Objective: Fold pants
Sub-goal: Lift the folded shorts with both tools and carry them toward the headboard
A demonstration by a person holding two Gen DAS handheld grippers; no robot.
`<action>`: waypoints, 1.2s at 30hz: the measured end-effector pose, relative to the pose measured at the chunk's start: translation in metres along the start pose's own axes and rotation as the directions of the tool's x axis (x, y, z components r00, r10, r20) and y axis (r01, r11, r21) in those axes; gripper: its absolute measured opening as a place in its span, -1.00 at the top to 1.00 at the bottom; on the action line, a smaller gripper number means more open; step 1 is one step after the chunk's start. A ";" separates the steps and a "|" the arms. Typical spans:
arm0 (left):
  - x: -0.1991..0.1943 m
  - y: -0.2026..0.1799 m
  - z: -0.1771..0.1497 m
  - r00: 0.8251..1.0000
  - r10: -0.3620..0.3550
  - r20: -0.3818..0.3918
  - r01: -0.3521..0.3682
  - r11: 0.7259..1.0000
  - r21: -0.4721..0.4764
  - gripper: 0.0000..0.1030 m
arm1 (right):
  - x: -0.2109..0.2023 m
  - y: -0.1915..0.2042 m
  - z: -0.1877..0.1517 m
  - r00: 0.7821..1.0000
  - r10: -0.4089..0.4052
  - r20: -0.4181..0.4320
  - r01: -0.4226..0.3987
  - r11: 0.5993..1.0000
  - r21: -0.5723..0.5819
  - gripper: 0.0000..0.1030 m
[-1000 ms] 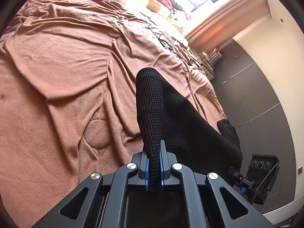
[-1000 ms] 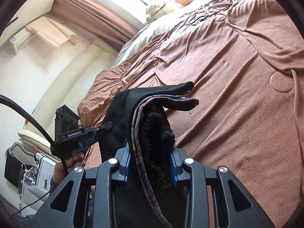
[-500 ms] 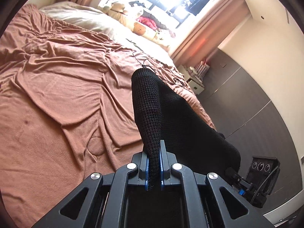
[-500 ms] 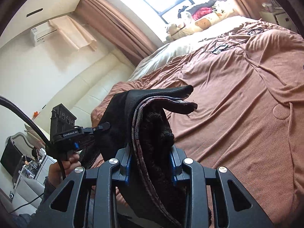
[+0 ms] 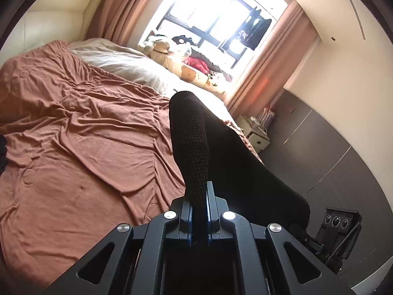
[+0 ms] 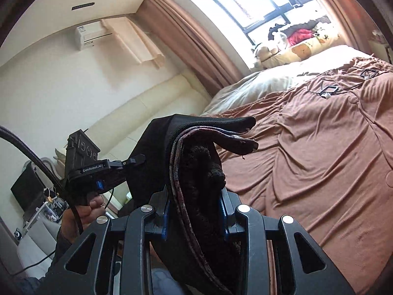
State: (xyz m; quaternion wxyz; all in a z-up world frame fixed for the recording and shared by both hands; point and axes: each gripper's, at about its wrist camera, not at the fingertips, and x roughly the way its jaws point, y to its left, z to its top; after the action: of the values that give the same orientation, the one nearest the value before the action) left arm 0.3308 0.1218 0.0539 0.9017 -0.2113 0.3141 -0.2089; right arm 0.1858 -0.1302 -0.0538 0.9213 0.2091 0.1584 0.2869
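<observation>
The left gripper (image 5: 199, 211) has its fingers pinched tight on a thin fold of the black pants (image 5: 221, 162), which rise toward 12 o'clock and drape off toward 4 o'clock. The right gripper (image 6: 195, 211) clamps a thicker bunch of the same pants (image 6: 196, 167), layered edges flopping toward 2 o'clock. Beyond, below the lifted fabric, lies the bed (image 5: 81, 147) under a rumpled brown cover, with the window (image 5: 211, 22) farthest off.

Both grippers, the left gripper (image 5: 199, 215) and the right gripper (image 6: 195, 215), were matte black with blue finger pads and silver screws. The left unit bore white "GenRobot.AI" lettering (seen from the right wrist), a braided black cable (image 6: 32, 158), and apparently a dark sleeve.
</observation>
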 end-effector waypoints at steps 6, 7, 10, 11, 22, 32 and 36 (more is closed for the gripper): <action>-0.036 0.024 0.011 0.998 0.041 0.044 -0.041 0.999 -0.005 0.85 | 0.033 0.016 0.004 0.999 0.033 -0.027 -0.034 0.999 -0.040 0.46; -0.042 0.030 0.012 0.998 0.047 0.050 -0.047 0.999 -0.008 0.85 | 0.039 0.018 0.005 0.999 0.037 -0.034 -0.039 0.998 -0.047 0.46; -0.059 0.046 0.016 0.995 0.066 0.068 -0.065 0.998 -0.017 0.85 | 0.055 0.032 0.007 0.997 0.056 -0.050 -0.060 0.995 -0.080 0.46; -0.065 0.050 0.018 0.995 0.072 0.073 -0.071 0.997 -0.020 0.85 | 0.061 0.034 0.008 0.996 0.063 -0.057 -0.067 0.994 -0.085 0.46; -0.144 0.111 0.049 0.976 0.169 0.137 -0.168 0.986 -0.020 0.85 | 0.140 0.059 0.019 0.982 0.152 -0.109 -0.162 0.982 -0.096 0.46; -0.208 0.180 0.068 0.938 0.282 0.200 -0.275 0.959 -0.063 0.85 | 0.228 0.092 0.024 0.960 0.215 -0.177 -0.238 0.964 -0.120 0.46; -0.232 0.210 0.072 0.918 0.322 0.230 -0.310 0.947 -0.090 0.85 | 0.266 0.109 0.024 0.949 0.233 -0.211 -0.266 0.954 -0.140 0.46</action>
State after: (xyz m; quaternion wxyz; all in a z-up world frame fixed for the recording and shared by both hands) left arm 0.2629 0.4310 0.1086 0.9492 -0.2051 0.2372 -0.0251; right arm 0.3541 0.1027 -0.0264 0.8721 0.1212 0.1941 0.4324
